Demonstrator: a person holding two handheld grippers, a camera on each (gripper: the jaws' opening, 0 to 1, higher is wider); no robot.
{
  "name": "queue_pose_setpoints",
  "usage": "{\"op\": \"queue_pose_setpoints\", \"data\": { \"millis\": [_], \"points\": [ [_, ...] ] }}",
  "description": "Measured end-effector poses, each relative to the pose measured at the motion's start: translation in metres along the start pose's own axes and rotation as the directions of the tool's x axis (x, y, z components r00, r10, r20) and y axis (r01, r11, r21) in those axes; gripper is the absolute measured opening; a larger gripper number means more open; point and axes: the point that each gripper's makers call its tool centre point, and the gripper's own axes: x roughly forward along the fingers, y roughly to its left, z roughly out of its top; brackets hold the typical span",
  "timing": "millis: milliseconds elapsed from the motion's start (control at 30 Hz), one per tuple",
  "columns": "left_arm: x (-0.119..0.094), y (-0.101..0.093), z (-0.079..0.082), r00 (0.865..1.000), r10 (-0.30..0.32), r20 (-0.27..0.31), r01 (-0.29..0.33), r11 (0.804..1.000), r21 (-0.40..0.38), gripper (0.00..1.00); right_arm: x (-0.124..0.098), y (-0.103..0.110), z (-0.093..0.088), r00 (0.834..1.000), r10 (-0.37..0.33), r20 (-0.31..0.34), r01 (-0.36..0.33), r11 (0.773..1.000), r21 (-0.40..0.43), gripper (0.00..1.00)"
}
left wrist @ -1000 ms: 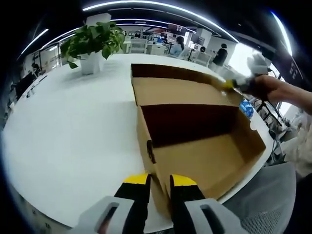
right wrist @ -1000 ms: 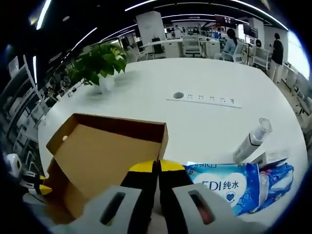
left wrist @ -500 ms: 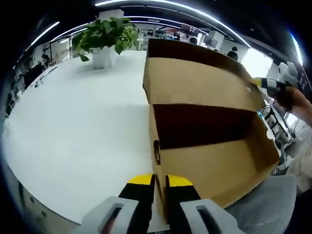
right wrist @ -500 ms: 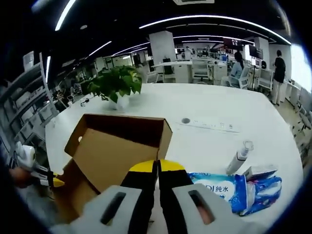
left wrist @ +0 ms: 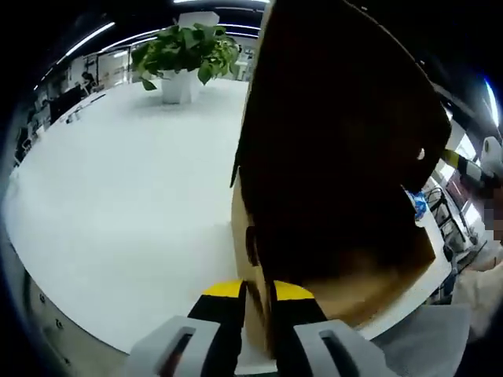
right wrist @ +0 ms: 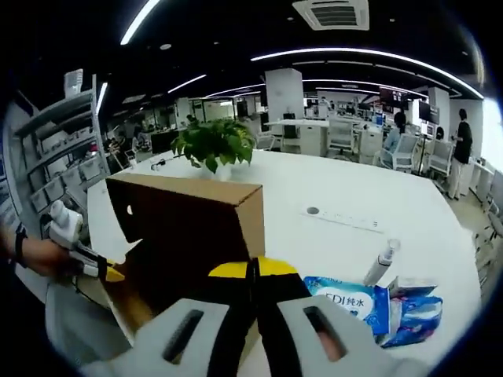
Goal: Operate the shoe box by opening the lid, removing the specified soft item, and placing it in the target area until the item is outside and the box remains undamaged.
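Observation:
The brown cardboard shoe box (left wrist: 354, 283) stands at the near edge of the white table (left wrist: 126, 196). My left gripper (left wrist: 258, 297) is shut on the box's near wall, one jaw on each side of it. The lid (left wrist: 338, 118) stands up and leans over the box, its dark underside shading the inside. My right gripper (right wrist: 253, 271) is shut on the lid's free edge (right wrist: 189, 188). The soft item, a blue pack of wet wipes (right wrist: 354, 302), lies on the table to the right of the box, outside it.
A potted plant (left wrist: 189, 51) stands far back on the table (right wrist: 338, 196). A white spray bottle (right wrist: 383, 259) stands by the wipes, and a socket strip (right wrist: 346, 221) lies beyond it. My left gripper (right wrist: 82, 255), held by a hand, shows left of the box (right wrist: 185, 236).
The lid has swung up from lying back flat to leaning over the box, carried by my right gripper. My left gripper has kept its hold on the wall.

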Motion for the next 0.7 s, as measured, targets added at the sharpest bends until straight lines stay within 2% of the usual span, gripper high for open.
{"op": "queue_pose_setpoints", "data": {
  "millis": [167,300,333,500,700],
  "points": [
    [0.002,0.004,0.003,1.000,0.006,0.010,-0.006,0.999,-0.037,0.12,-0.007,0.004,-0.013,1.000,-0.006,0.001,0.006,1.000,-0.014,0.00],
    [-0.001,0.006,0.004,1.000,0.006,0.023,-0.005,0.998,-0.055,0.11,-0.015,0.000,-0.030,1.000,-0.025,0.000,0.025,1.000,0.014,0.00],
    [0.000,0.006,0.004,0.999,-0.006,0.033,0.009,0.997,-0.073,0.11,-0.018,0.002,-0.029,0.999,-0.018,0.031,0.017,0.999,0.040,0.00],
    [-0.002,0.002,0.002,0.999,-0.007,0.039,0.011,0.996,-0.090,0.11,-0.023,0.005,-0.038,0.999,-0.034,0.033,0.034,0.999,0.007,0.00],
    [-0.019,-0.001,0.007,0.996,-0.014,0.085,0.023,0.993,-0.113,0.11,-0.031,0.010,-0.055,0.998,-0.049,0.038,0.049,0.999,0.020,0.00]
  ]
}}
